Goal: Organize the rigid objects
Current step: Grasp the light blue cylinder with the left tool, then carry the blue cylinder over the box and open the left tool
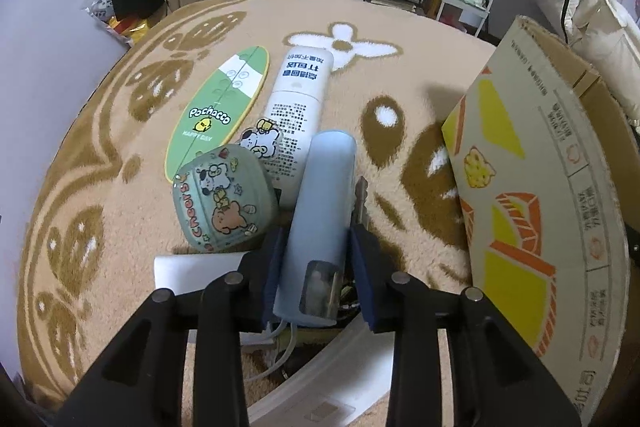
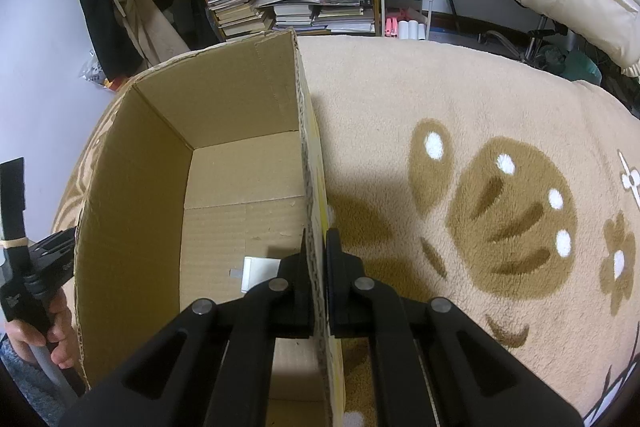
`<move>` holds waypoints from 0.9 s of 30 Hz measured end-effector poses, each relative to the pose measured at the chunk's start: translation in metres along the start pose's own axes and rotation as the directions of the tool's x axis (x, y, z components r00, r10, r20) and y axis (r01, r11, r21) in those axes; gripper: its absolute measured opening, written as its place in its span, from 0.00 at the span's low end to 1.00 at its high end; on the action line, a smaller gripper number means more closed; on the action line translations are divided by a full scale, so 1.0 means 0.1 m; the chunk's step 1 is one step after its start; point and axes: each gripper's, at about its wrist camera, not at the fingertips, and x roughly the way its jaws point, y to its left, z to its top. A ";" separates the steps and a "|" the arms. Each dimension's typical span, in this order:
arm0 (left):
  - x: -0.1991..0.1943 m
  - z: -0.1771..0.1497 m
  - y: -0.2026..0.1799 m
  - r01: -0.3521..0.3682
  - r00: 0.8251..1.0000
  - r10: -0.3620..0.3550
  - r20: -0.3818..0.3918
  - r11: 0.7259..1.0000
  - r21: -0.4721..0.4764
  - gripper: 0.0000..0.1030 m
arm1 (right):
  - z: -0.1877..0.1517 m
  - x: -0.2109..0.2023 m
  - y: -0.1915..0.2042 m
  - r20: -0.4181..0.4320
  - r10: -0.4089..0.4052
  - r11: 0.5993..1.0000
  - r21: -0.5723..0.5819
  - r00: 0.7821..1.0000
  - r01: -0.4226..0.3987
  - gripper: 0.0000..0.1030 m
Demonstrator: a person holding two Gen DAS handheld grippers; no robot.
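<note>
So in the left wrist view the left gripper [image 1: 318, 259] was clamped on a pale blue tube [image 1: 320, 223], which ran up the middle of the frame with its clear-capped end down near the camera. Just left of it sat a mint cartoon case [image 1: 222, 199] reading "Cheers", and above that a green oval Pochacco card [image 1: 218, 113] and a white bottle [image 1: 298, 107] with printed text lay side by side on the beige patterned blanket [image 1: 120, 147]. A little cartoon charm [image 1: 260, 143] overlapped the bottle's lower left, and a metal key [image 1: 362, 199] poked out just right of the tube. The cardboard box [image 1: 540, 207] filled the right side of that frame, printed yellow and orange. In the right wrist view the right gripper [image 2: 318, 259] was pinched tight onto the box's right wall near lower centre, one finger inside and one outside. The box interior was mostly bare, with a small white item [image 2: 258, 273] on its floor. A hand [image 2: 48, 331] gripped the other tool's handle at lower left.
</note>
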 end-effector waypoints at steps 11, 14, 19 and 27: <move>-0.15 -0.06 -0.28 -0.079 0.996 0.075 0.046 0.992 0.100 0.26 | 0.02 0.02 -0.03 -0.001 0.006 1.000 0.006 1.000 -0.006 0.05; -0.21 -0.09 -0.33 -0.110 0.993 0.104 0.062 0.987 0.118 0.26 | 0.02 0.02 -0.03 -0.001 0.007 1.000 0.005 1.000 -0.007 0.05; -0.39 -0.07 -0.32 -0.108 0.989 0.095 0.118 0.988 0.112 0.25 | 0.01 0.02 -0.03 -0.001 0.006 1.000 0.005 1.000 -0.006 0.05; -0.52 -0.06 -0.28 -0.111 0.985 0.097 0.146 0.990 0.091 0.25 | 0.02 0.02 -0.01 0.000 0.004 1.000 0.003 1.000 -0.004 0.05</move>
